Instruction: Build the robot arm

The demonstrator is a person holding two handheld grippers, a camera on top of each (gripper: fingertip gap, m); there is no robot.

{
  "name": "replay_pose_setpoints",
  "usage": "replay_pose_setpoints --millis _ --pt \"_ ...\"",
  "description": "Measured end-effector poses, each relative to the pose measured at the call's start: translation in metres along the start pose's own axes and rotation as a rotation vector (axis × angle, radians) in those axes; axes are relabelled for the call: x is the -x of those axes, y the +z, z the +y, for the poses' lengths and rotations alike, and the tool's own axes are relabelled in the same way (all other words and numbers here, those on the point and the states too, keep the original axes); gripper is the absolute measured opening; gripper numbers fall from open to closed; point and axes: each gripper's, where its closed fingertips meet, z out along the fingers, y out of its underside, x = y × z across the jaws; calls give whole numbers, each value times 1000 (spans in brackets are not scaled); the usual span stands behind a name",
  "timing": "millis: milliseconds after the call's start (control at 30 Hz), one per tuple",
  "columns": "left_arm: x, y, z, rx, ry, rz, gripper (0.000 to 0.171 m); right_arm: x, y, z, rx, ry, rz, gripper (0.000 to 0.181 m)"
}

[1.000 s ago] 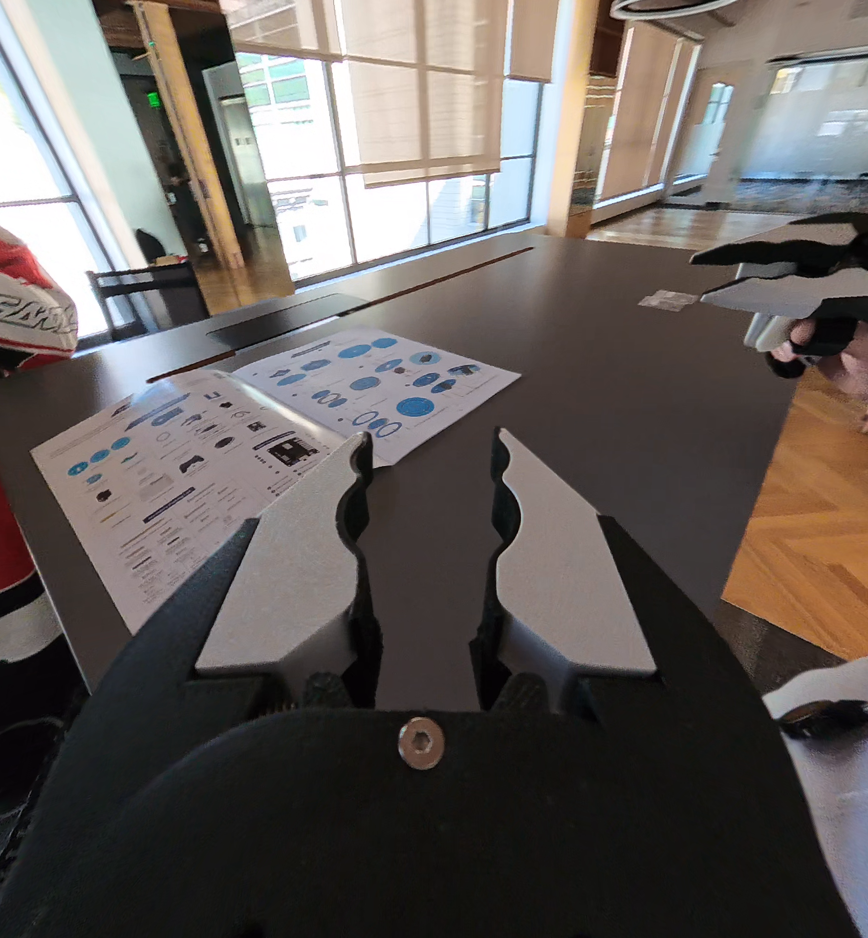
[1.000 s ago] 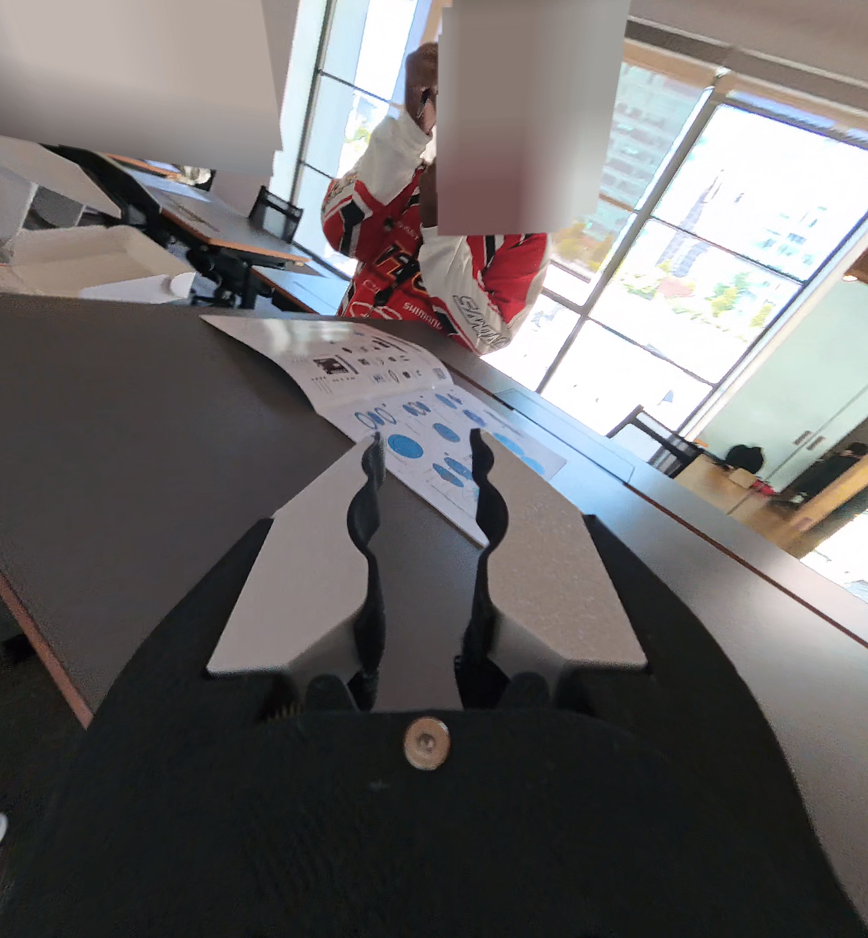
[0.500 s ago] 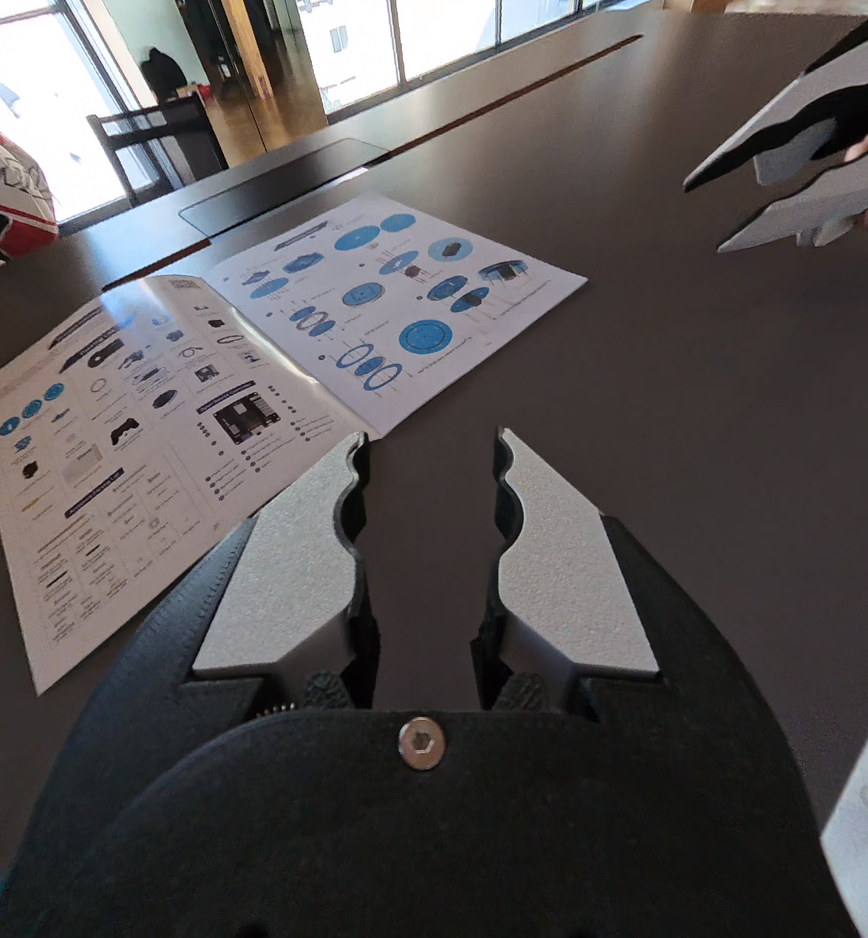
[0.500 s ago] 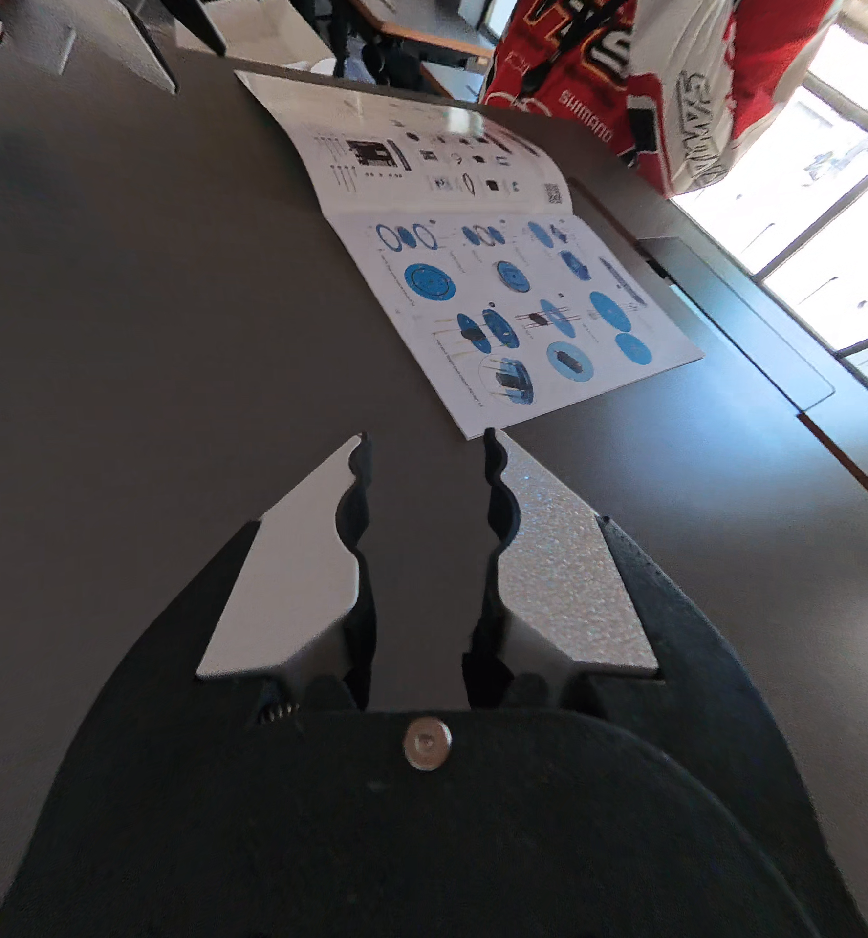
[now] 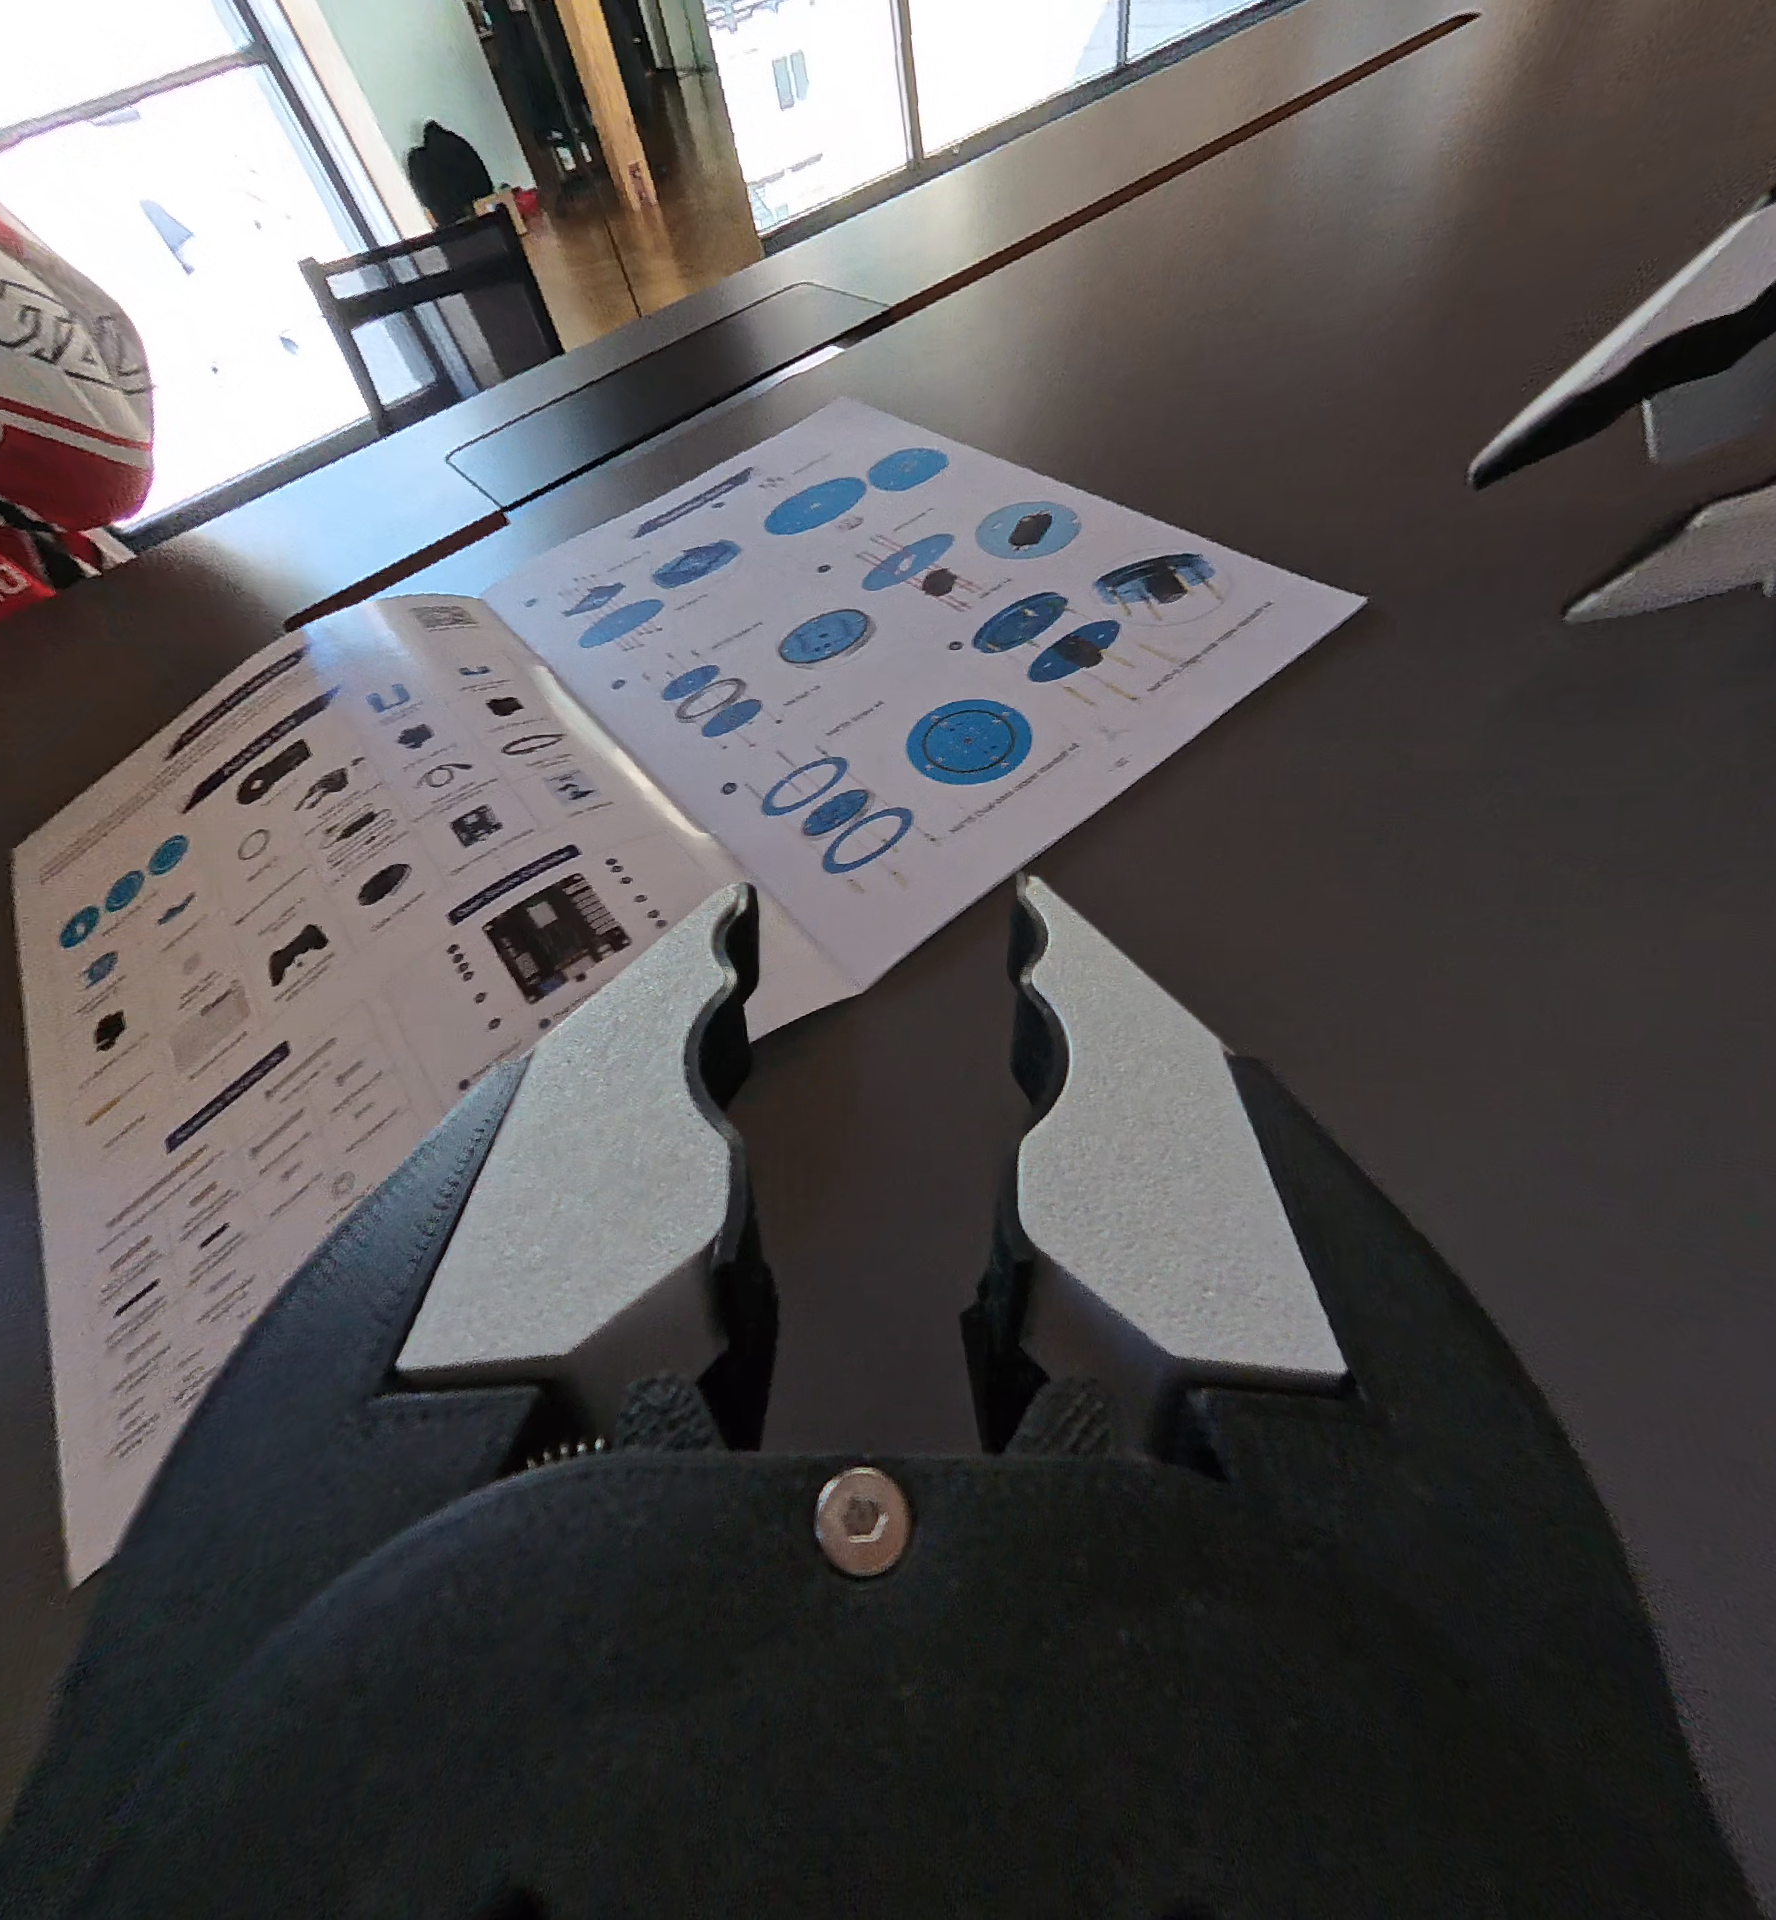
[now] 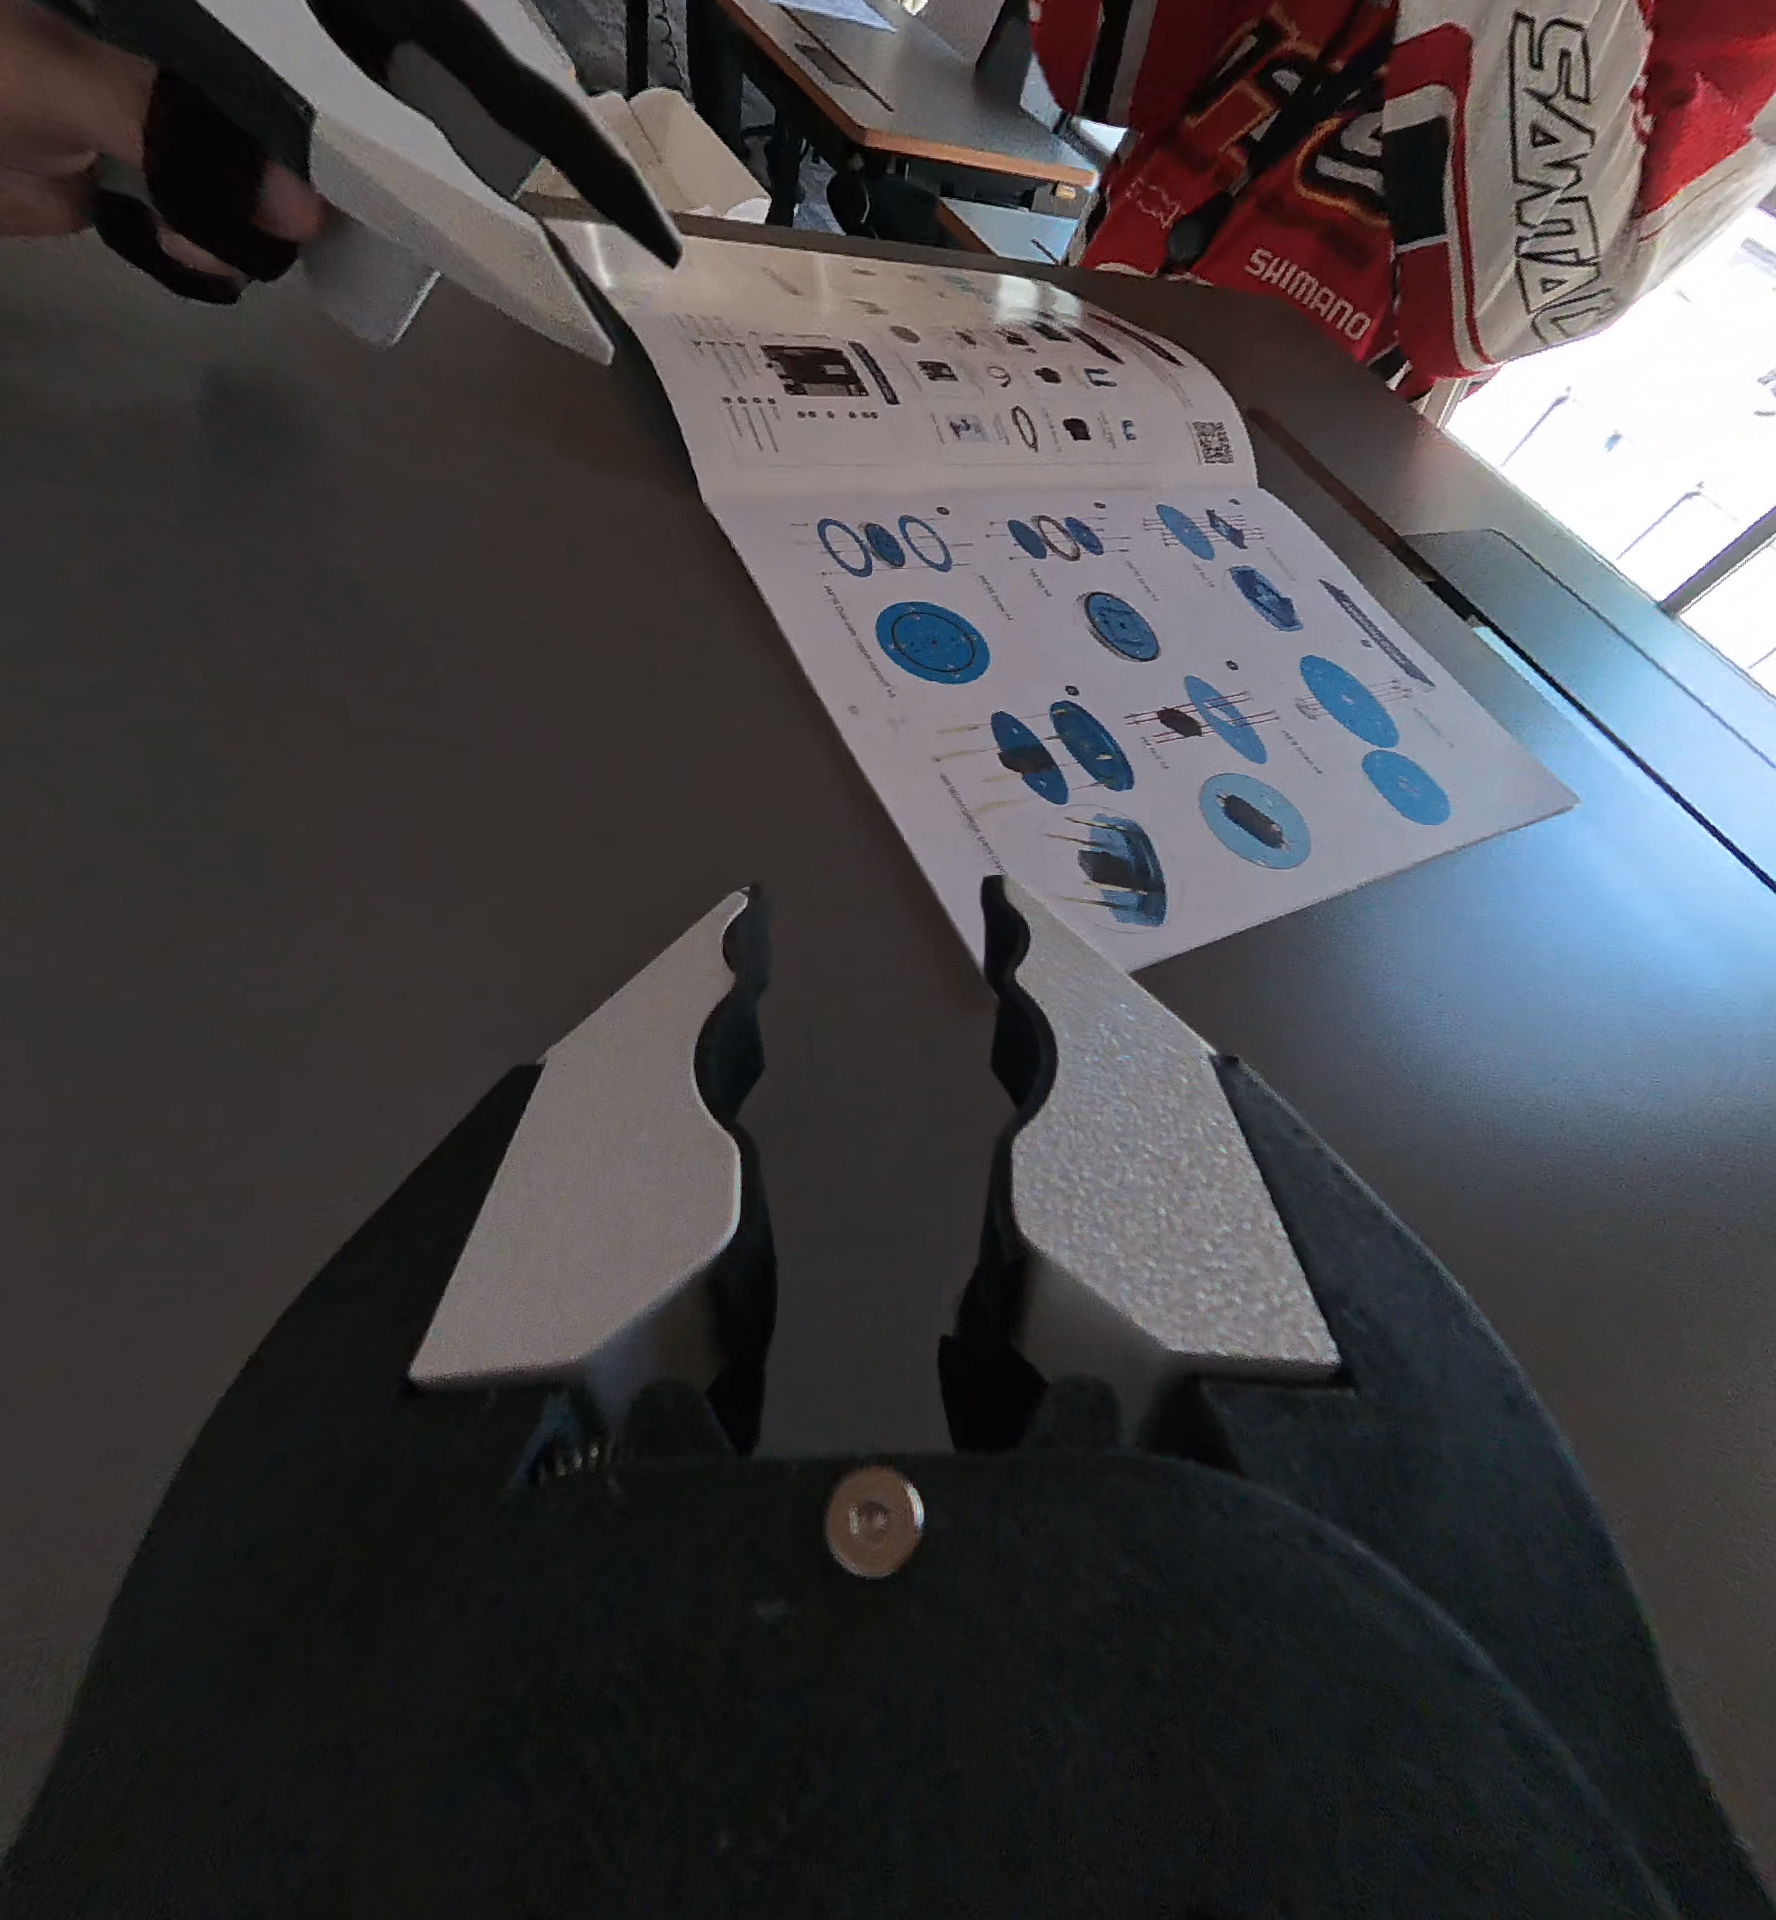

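Both tools gaped, empty: left tool (image 5: 879, 914) hovered at the open booklet's (image 5: 655, 748) near edge, right tool (image 6: 868, 914) by its corner. Booklet lay flat, untouched, on the dark surface (image 5: 1383, 987).

Bright window (image 5: 188, 260) backlight, wide-angle distortion, slight blur

Open printed leaflet (image 5: 593, 831) lies flat on dark table (image 5: 1383, 935); blue round diagrams on one page, small black pics on the other. Person in red/white/black jersey (image 6: 1435, 177) stands at the table's far side, beside the leaflet. Dark chair (image 5: 427, 301) by big windows (image 5: 136, 208). Wood floor (image 5: 655, 187) beyond. Another desk (image 6: 915, 104) w/ white box (image 6: 686, 166) behind.
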Motion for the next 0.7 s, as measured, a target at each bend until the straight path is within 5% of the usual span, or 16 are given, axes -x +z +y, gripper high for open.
replay_pose_setpoints --millis 700 --pt "20 -28 -11 -133 -53 -82 43 9 6 -13 -20 -105 56 26"
